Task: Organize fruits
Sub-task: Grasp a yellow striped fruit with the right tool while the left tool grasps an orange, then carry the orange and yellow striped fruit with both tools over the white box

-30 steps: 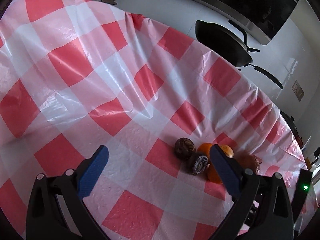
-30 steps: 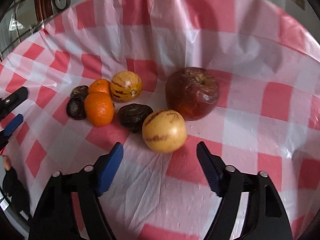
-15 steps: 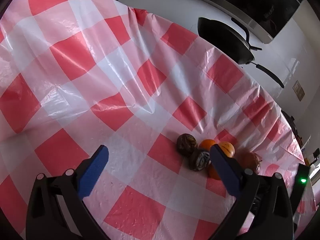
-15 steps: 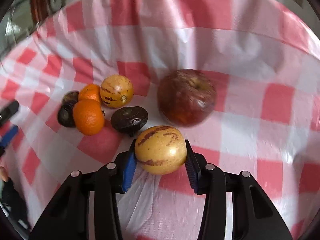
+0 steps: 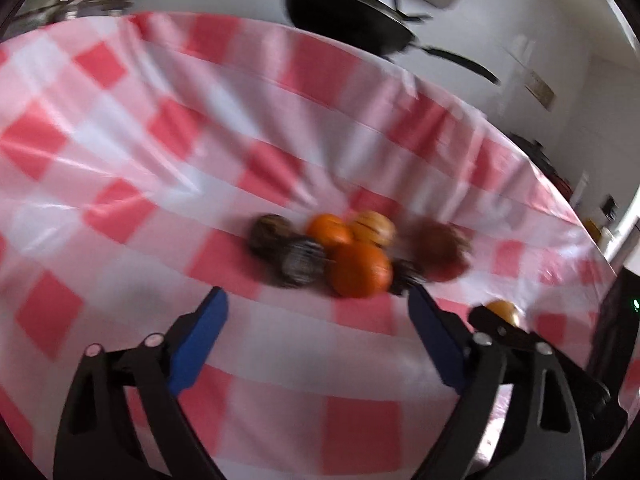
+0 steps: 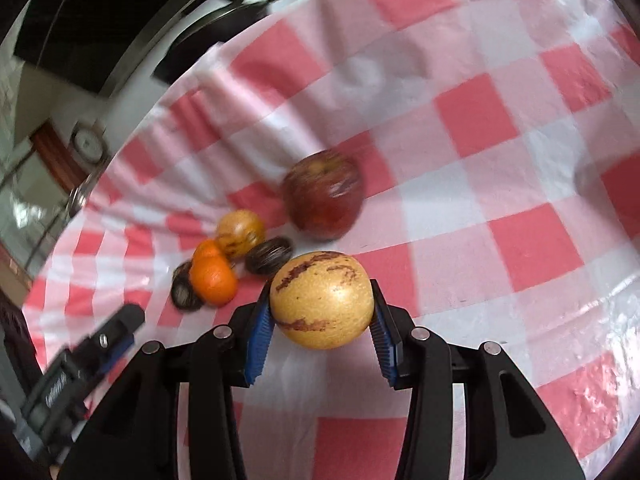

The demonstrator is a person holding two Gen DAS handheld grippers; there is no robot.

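A heap of fruit lies on the red-and-white checked cloth [image 5: 120,152]: two oranges [image 5: 360,270], a small striped yellow fruit [image 5: 372,228], a dark red apple [image 5: 436,248] and wrinkled dark fruits [image 5: 302,262]. My left gripper [image 5: 316,294] hovers just short of the heap, its jaws closing with nothing between them. My right gripper [image 6: 322,304] is shut on a larger striped yellow fruit [image 6: 322,300], held above the cloth in front of the apple [image 6: 322,196]. The left wrist view is blurred.
A black pan [image 5: 344,16] rests beyond the table's far edge, in front of a white wall. The cloth hangs over that edge [image 5: 520,152]. In the right wrist view the left gripper's body [image 6: 92,348] shows at the lower left, and bare cloth [image 6: 520,160] spreads right of the apple.
My right gripper closed on the larger striped yellow fruit, raised it off the cloth and rolled. My left gripper swung toward the heap and its jaws narrowed.
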